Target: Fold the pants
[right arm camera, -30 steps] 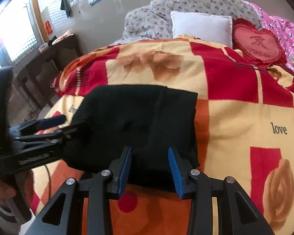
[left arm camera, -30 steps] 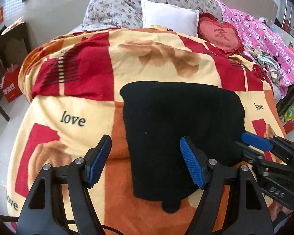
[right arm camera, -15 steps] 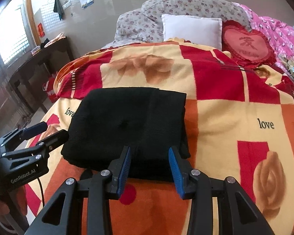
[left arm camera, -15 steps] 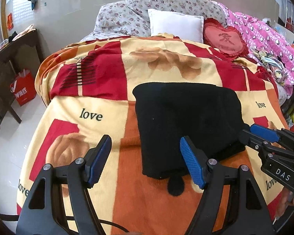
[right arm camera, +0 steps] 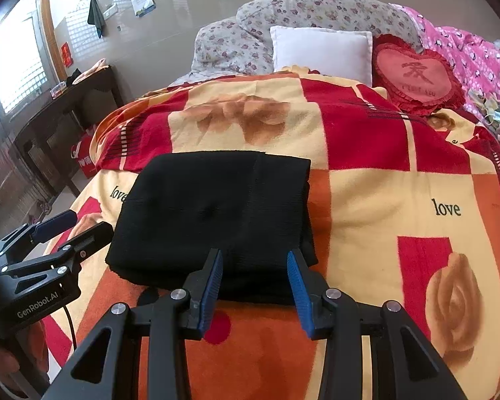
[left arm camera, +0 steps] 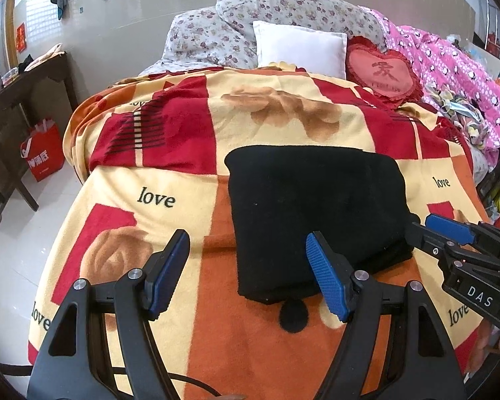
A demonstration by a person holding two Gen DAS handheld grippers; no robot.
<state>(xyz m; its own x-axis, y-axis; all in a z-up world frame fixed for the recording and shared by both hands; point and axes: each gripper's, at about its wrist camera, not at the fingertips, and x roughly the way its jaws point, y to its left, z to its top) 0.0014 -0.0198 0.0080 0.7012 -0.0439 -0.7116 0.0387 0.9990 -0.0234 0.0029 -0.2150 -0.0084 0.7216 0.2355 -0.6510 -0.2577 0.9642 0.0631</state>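
The black pants (left arm camera: 316,206) lie folded into a thick rectangle on the red, orange and cream blanket (left arm camera: 170,180); they also show in the right wrist view (right arm camera: 216,220). My left gripper (left arm camera: 246,273) is open and empty, hovering just short of the pants' near left edge. My right gripper (right arm camera: 255,283) is open and empty, just short of the pants' near right edge. The right gripper shows at the right of the left wrist view (left arm camera: 450,233). The left gripper shows at the left of the right wrist view (right arm camera: 63,230).
A white pillow (left arm camera: 300,46), a red heart cushion (left arm camera: 383,73) and floral pillows (left arm camera: 270,16) lie at the head of the bed. A pink quilt (left arm camera: 456,76) is piled on the right. A dark wooden table (left arm camera: 20,100) and a red bag (left arm camera: 43,153) stand left.
Both grippers have drawn back toward the foot of the bed, away from the folded pants. The pants lie as before and look smaller in both views.
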